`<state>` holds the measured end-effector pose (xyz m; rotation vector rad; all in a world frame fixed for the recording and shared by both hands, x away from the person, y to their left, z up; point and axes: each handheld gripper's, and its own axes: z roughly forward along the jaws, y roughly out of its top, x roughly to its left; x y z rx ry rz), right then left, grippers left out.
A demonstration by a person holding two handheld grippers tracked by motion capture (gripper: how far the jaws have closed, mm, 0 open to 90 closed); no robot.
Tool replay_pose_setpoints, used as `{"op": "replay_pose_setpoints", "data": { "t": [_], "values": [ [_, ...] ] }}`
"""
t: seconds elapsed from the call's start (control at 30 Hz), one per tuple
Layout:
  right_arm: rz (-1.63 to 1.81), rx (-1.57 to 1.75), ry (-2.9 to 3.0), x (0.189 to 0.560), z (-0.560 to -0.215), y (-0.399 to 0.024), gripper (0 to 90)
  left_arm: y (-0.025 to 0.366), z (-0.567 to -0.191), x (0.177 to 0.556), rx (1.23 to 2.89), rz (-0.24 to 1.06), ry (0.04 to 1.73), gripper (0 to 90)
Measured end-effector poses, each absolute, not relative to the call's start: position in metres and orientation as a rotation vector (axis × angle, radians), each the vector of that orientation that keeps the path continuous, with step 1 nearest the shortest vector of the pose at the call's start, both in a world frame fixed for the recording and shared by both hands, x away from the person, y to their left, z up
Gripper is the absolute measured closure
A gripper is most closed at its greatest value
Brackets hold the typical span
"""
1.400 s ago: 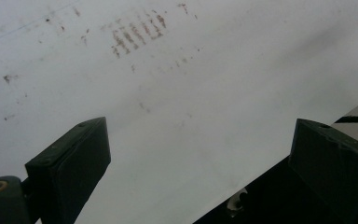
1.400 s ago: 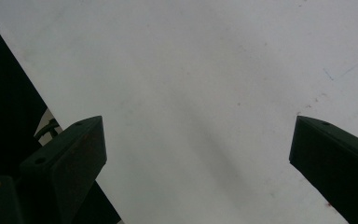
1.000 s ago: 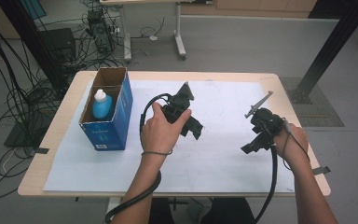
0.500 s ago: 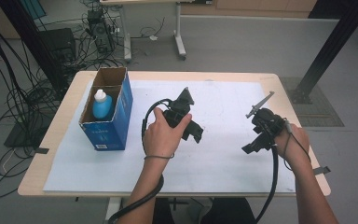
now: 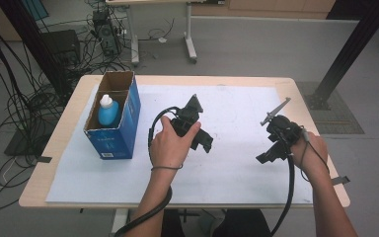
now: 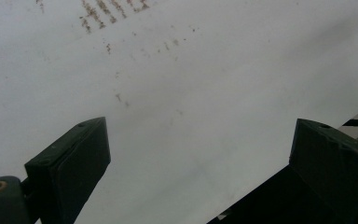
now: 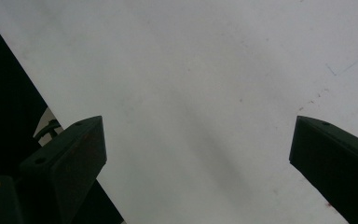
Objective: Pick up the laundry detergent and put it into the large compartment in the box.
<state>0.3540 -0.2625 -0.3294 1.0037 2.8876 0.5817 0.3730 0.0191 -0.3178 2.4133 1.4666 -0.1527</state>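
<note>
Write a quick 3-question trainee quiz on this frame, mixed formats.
1. True or false: the blue bottle stands inside the cardboard box.
2. Multiple choice: the jaws of the left hand-held gripper are
A. shut on the bottle
B. open with nothing between them
C. shut on the box edge
3. Fill in: both the left and the right hand-held gripper are above the white ____ that covers the table.

Key
1. True; the bottle's white cap shows at the box's open top.
2. B; only bare sheet lies between the jaws.
3. sheet
</note>
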Motion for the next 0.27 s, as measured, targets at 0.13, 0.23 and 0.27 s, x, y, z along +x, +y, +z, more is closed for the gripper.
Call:
{"op": "replay_pose_setpoints", "data": {
  "t": [0.13, 0.23, 0.27],
  "values": [
    [0.595, 1.014, 2.881, 0.3525, -0.3290, -0.2631, 3.6, 0.0191, -0.3186, 0.3722, 2.413, -0.151, 1.465, 5.5],
    [0.597, 1.013, 2.873, 0.3517, -0.3285, -0.2637, 3.6, 0.0193, -0.3175, 0.3720, 2.411, -0.144, 1.463, 5.4],
    [0.600, 1.012, 2.873, 0.3515, -0.3284, -0.2638, 3.6, 0.0199, -0.3167, 0.3719, 2.410, -0.143, 1.464, 5.4]
  ]
}}
